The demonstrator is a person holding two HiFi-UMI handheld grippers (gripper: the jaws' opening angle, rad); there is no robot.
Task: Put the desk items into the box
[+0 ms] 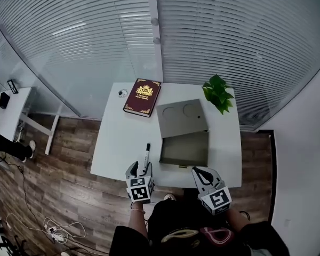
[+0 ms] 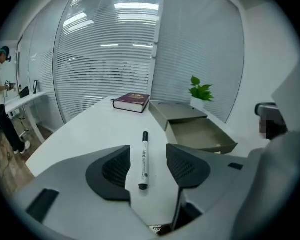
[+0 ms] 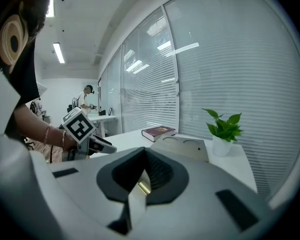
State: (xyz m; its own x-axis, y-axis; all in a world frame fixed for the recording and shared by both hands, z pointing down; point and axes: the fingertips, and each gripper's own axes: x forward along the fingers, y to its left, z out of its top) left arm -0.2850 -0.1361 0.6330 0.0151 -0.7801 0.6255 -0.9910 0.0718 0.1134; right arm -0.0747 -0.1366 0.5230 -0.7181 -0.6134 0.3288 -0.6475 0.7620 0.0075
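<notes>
On the worktop (image 1: 114, 143), the marker (image 2: 144, 159) lies lengthwise, untouched, between the parted jaws of the left tool (image 2: 148, 155); box (image 2: 202, 134) ahead-right; right tool (image 3: 142, 176) clenched, empty, farther off.

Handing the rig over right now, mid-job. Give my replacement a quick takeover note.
Left gripper: open, jaws either side of the black-and-white marker pen, which lies on the white desk; not gripped.
Right gripper: shut, empty, near the desk's front edge.
Grey cardboard box: open, lid folded back, looks empty.
Dark red hardcover book: flat at the desk's far edge.
Done: nothing boxed.
Left: grip the marker, box it, then the book.
</notes>
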